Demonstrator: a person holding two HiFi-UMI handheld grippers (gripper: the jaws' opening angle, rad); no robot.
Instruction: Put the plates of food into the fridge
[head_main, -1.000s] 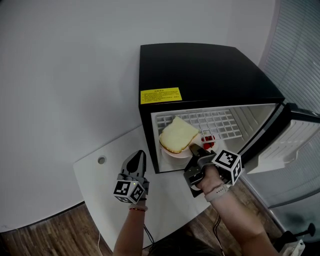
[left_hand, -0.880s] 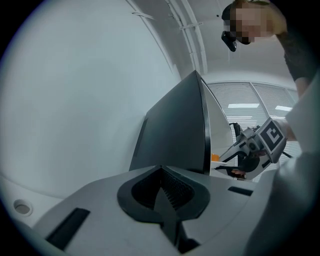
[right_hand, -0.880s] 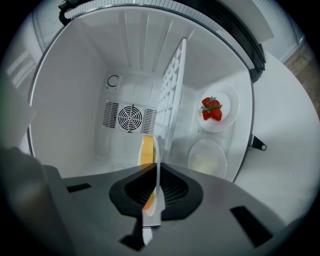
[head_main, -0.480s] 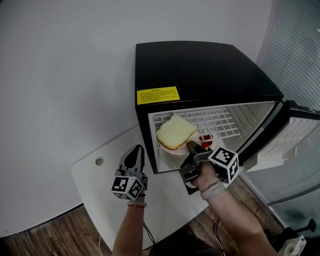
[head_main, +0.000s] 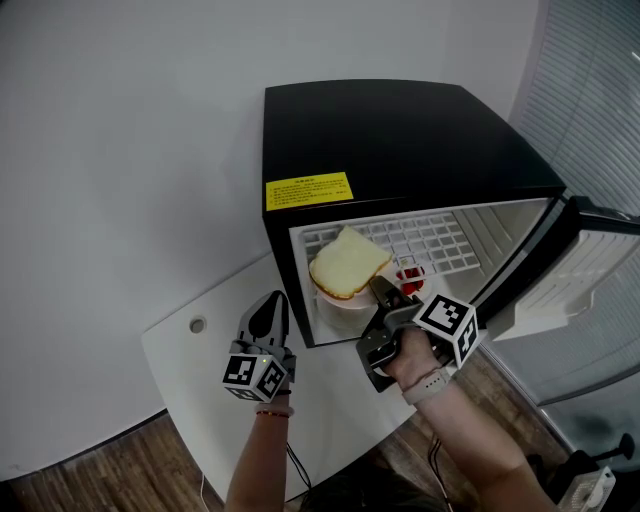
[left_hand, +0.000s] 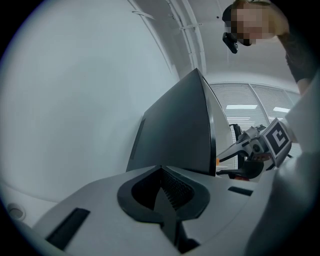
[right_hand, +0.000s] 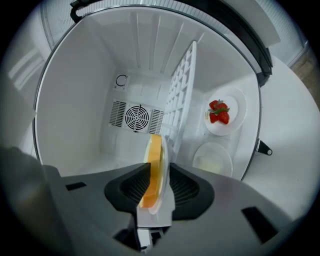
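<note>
- Head view: a black fridge (head_main: 400, 140) stands on a white bench (head_main: 200, 375) against a pale wall, with its door (head_main: 590, 270) swung open to the right. A yellow label (head_main: 308, 189) sits on its front edge.
- Inside, a plate (head_main: 335, 299) with a slice of bread (head_main: 348, 262) rests at the front left of the wire shelf (head_main: 435, 243). Just to its right some strawberries (head_main: 410, 274) show red.
- The right claw (head_main: 378, 288) reaches into the fridge mouth, with its tips at the near rim of the plate. The left claw (head_main: 274, 300) hangs over the bench, left of the fridge and apart from it.
- A small round hole (head_main: 197, 324) marks the bench top, and a wooden floor (head_main: 90, 470) lies below.
- Left gripper view: the left claw is clenched, its jaws meeting with nothing between them. Past them the dark side of the fridge fills the middle. The right claw shows at the right edge.
- Right gripper view: the picture is rolled, so the wire shelf runs upright. The plate with bread appears edge-on between the jaws and lies against the shelf.
- The right claw's jaws have just been opening. They now stand released, with the ridged pads clear of the plate on both sides.
- Beyond the shelf, on the fridge floor, lie a plate of strawberries (right_hand: 235, 102) and a second plate (right_hand: 212, 159) holding something pale. What it holds I cannot tell.
- A round fan grille (right_hand: 136, 117) sits in the back wall.
</note>
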